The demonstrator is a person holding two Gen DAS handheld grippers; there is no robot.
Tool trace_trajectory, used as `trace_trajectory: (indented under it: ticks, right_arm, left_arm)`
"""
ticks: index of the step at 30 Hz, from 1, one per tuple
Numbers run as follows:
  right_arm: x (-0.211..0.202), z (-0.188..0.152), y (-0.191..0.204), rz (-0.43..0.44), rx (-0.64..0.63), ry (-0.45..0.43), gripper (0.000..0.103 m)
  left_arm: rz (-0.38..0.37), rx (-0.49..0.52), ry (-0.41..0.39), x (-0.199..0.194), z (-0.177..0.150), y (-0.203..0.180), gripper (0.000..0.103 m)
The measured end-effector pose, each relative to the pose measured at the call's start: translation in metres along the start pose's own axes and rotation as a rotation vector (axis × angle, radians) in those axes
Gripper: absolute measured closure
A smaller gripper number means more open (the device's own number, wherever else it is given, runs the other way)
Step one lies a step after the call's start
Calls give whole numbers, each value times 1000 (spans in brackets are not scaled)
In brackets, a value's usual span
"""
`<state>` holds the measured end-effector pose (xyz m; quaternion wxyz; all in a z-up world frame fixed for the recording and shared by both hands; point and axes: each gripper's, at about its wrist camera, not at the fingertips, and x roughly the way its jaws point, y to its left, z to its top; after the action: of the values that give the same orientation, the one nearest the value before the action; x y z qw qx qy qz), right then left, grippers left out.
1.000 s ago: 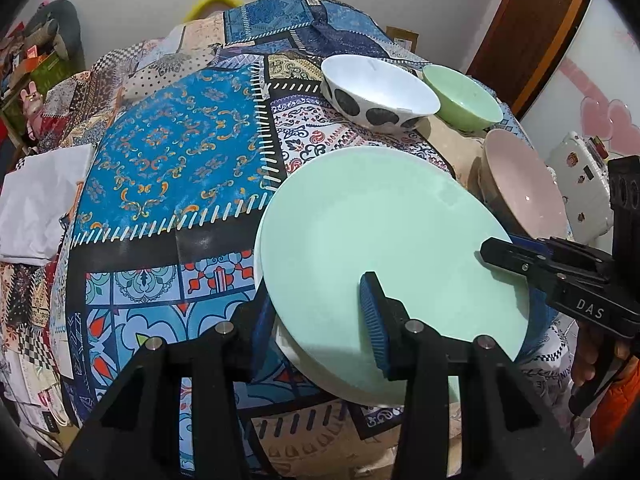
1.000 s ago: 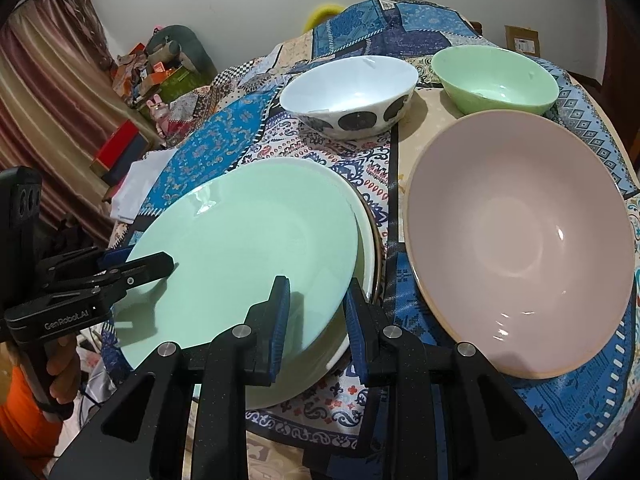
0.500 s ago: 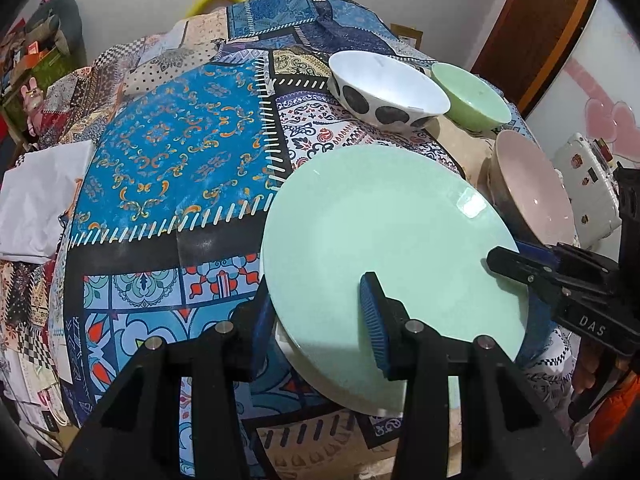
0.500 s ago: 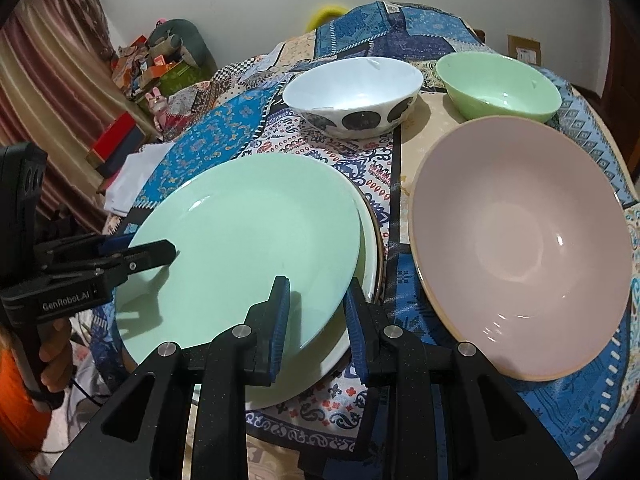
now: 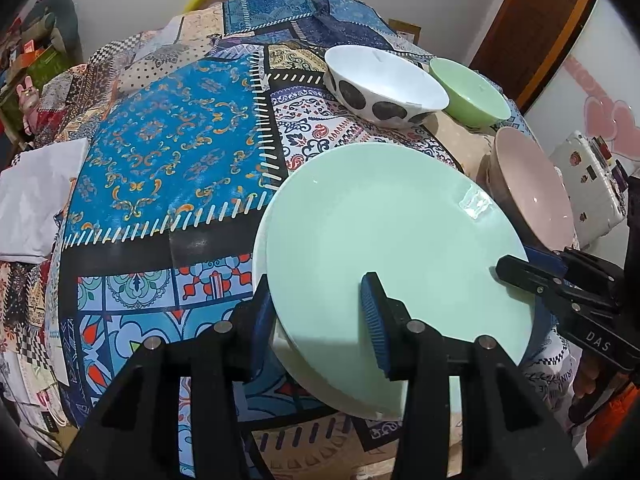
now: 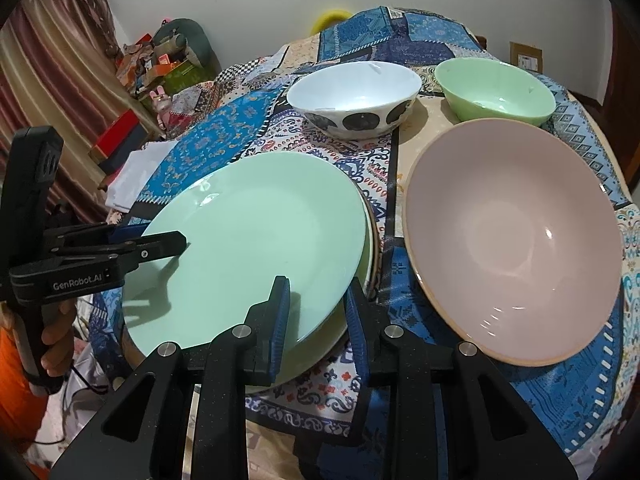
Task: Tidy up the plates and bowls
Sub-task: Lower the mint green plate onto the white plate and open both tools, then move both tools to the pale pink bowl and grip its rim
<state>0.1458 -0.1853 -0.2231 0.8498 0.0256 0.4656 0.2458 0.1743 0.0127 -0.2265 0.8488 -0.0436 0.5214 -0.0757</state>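
Mint plate (image 5: 392, 248) has slid further over the pale plate (image 5: 304, 376) since a second ago, leaving a thinner crescent.

Left wrist view: the left gripper (image 5: 316, 304) clamps the round plate's near rim, lower centre; the plate lies face up, slightly tilted, with no long axis. At right the right gripper (image 5: 516, 272) bites the opposite rim. A spotted bowl (image 5: 384, 88), green bowl (image 5: 472, 92) and pink bowl (image 5: 532, 188) stand upper right on the patchwork cloth (image 5: 160, 152); a brown door (image 5: 532, 20) stands behind.

Right wrist view: the right gripper (image 6: 316, 304) is nearly closed on the plate's rim, bottom centre. A curtain (image 6: 40, 80) hangs upper left.
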Motion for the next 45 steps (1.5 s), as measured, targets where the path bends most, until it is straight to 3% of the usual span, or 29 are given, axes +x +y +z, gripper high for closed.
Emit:
trace_trajectory:
  ticks: [8, 14, 29, 31, 38, 41, 45]
  right_arm:
    - [4, -4, -5, 13, 19, 15, 75]
    - [2, -4, -6, 9, 24, 9, 75]
    - [-58, 15, -11, -54, -12, -155, 73]
    - [-69, 17, -18, -72, 0, -181, 70]
    - [-95, 18, -46, -157, 38, -244, 55]
    - [-100, 16, -57, -193, 56, -259, 48]
    - [-103, 11, -73, -228, 72, -262, 46]
  left_arm:
    - [61, 58, 3, 8, -4, -14, 63]
    - [52, 34, 5, 4, -2, -7, 63]
    - [76, 38, -100, -45, 8, -16, 62]
    - [65, 40, -124, -54, 13, -23, 60]
    - [57, 107, -225, -78, 31, -60, 31]
    - [31, 132, -231, -79, 41, -78, 25]
    - [9, 157, -218, -67, 51, -101, 20]
